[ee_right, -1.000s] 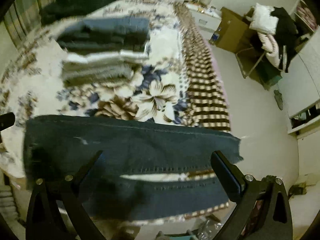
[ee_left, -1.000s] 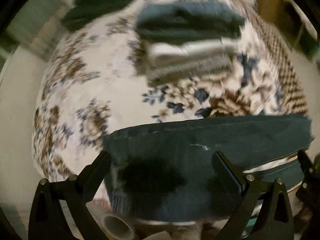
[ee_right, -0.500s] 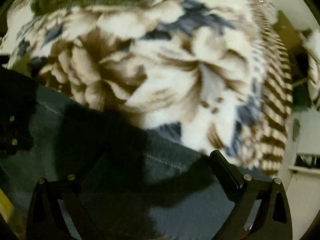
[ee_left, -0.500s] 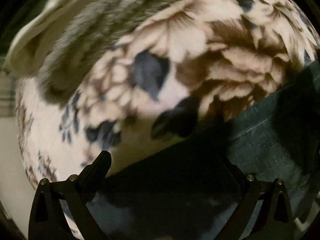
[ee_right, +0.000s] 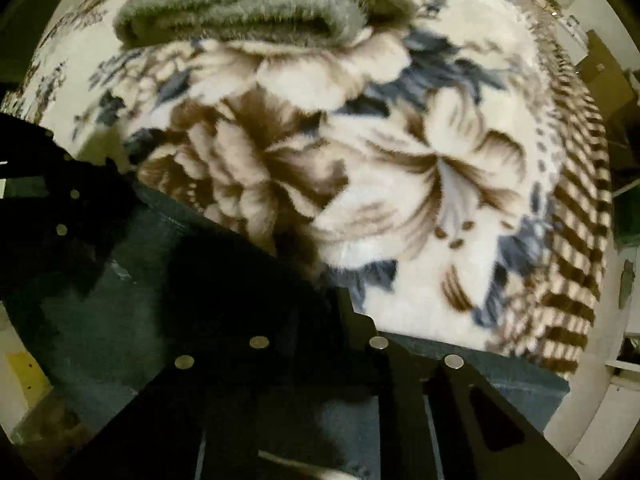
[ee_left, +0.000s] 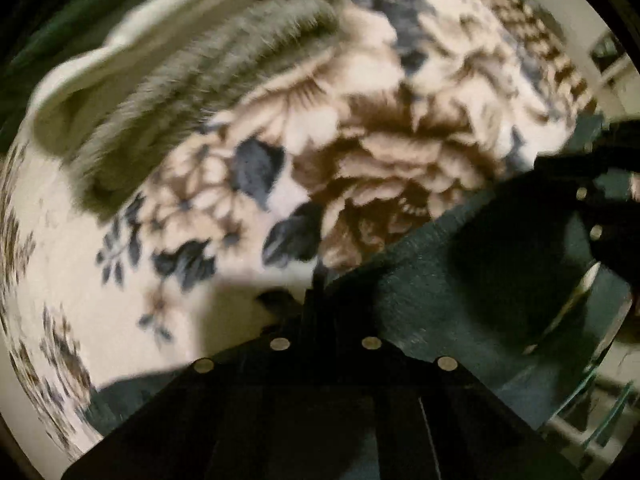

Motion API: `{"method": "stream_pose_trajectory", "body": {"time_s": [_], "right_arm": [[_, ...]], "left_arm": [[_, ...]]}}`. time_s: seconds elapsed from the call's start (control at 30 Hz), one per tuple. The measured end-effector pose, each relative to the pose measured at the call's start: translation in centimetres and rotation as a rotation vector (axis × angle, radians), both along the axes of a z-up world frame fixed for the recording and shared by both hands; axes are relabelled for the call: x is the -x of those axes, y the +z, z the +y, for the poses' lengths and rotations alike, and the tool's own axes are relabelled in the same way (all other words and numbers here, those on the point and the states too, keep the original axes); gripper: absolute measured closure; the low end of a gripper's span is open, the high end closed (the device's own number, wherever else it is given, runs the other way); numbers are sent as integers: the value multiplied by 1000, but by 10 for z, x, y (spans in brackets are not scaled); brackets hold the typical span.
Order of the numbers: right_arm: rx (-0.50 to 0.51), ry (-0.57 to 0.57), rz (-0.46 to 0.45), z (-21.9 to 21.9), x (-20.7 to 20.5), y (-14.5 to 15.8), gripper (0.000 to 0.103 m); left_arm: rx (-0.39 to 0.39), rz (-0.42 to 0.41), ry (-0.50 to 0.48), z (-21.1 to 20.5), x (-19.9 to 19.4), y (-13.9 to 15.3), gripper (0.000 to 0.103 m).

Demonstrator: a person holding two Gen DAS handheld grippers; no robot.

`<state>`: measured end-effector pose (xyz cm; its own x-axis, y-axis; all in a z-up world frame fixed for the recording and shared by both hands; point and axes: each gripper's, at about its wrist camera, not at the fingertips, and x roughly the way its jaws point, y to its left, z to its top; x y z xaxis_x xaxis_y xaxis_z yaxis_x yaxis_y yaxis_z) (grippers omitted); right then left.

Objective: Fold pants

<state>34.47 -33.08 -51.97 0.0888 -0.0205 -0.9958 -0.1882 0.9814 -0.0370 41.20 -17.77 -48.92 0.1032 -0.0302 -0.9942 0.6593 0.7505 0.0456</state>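
The dark blue jeans (ee_left: 432, 304) lie on the floral blanket (ee_left: 360, 152), their far edge running across the lower part of both views. My left gripper (ee_left: 320, 292) is low on the bed with its jaws together on the jeans' edge. My right gripper (ee_right: 336, 296) is likewise shut on the jeans (ee_right: 120, 320) edge further right. Each gripper shows at the side of the other's view: the right gripper (ee_left: 592, 208) and the left gripper (ee_right: 60, 200).
A stack of folded clothes with a fuzzy grey item (ee_right: 240, 16) and a cream one (ee_left: 160, 32) lies just beyond on the blanket (ee_right: 440, 160). The blanket's brown striped border (ee_right: 576, 240) marks the bed's right edge, with floor and furniture past it.
Both grippers dropped from above the bed down onto the jeans' edge. Their jaws, open a second ago, have closed on the denim.
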Motion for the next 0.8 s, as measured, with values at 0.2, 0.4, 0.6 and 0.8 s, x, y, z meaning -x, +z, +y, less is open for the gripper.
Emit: {"method": "stream_pose_trajectory", "body": {"time_s": [0.2,0.4,0.6,0.8], "right_arm": [[22,-14,-78,2,34,49,92],[14,0,-123,29,107,89,92],[19,47,-87,41,194,91,92],[4,63,-15,51,259,55,92]], "left_arm": [[91,-27,150,34,32,60,99],[132,-7,286,45,146,61,99],[122,53,396,60,218,40,100],[76,79,455,69,259,1,96]]}}
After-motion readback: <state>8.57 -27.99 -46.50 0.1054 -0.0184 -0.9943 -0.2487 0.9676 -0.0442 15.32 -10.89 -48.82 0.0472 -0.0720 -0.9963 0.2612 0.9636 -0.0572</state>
